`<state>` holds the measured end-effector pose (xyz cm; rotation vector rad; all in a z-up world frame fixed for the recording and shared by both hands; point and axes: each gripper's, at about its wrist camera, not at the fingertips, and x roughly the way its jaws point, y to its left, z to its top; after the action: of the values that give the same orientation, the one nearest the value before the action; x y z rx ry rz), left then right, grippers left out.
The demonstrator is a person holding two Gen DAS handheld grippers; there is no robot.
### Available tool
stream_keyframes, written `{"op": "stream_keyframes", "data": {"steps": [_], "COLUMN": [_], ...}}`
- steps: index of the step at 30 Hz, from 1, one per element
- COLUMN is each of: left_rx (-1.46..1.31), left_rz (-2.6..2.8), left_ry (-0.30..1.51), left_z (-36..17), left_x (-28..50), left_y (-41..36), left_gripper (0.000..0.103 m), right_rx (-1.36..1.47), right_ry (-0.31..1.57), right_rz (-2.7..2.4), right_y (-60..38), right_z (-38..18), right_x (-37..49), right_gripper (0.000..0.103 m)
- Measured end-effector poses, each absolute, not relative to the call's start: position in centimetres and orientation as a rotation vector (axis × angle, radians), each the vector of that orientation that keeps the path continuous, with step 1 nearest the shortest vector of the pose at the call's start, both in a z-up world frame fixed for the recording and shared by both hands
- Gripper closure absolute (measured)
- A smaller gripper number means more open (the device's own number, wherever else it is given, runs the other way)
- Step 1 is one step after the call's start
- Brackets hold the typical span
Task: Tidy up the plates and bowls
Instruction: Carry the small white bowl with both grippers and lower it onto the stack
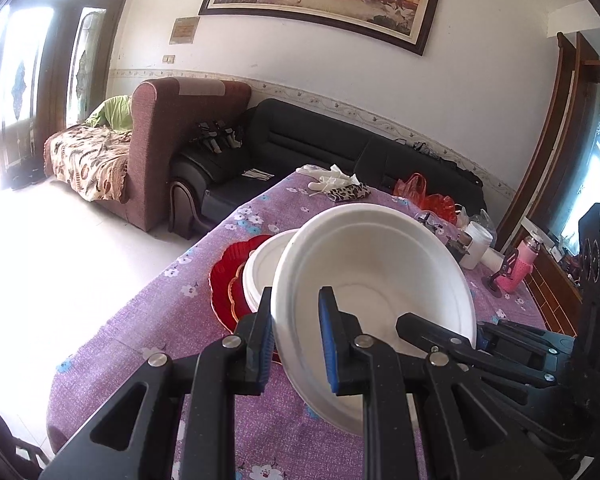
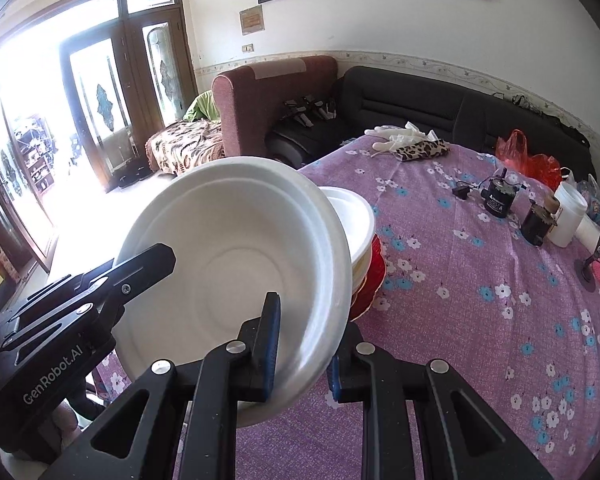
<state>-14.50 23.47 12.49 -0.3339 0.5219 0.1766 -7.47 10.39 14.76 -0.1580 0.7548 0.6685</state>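
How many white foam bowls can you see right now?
2. One white bowl is held tilted above the table, both grippers clamped on its rim. A second white bowl sits atop the red plates behind it. More may be nested, hidden underneath.

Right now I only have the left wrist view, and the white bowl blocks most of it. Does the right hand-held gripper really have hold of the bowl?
Observer: Yes. The right hand-held gripper is shut on the rim of the white bowl, with one pad inside the bowl and the other finger outside it.
Operator: What is on the table behind the bowl?
Observer: A small black plug with a cord lies on the purple cloth, just beside a black motor.
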Motion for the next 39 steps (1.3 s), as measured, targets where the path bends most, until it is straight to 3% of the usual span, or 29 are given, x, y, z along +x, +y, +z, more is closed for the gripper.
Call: {"op": "stream_keyframes", "data": {"steps": [16, 39], "left_rx": [-0.186, -0.163], "left_rz": [0.240, 0.276], "left_ry": [0.480, 0.681], "left_z": [16.1, 8.4], "left_x": [-10.2, -1.0], "left_y": [24.8, 27.6], "left_gripper": [0.084, 0.084], "right_rx": [-0.140, -0.156], "right_ry": [0.713, 0.895], "right_rz": [0.659, 0.572], "right_y": [13.4, 16.9], "right_z": [18.7, 11.1], "right_x": [-4.1, 3.5], "right_gripper": [0.080, 0.079]}}
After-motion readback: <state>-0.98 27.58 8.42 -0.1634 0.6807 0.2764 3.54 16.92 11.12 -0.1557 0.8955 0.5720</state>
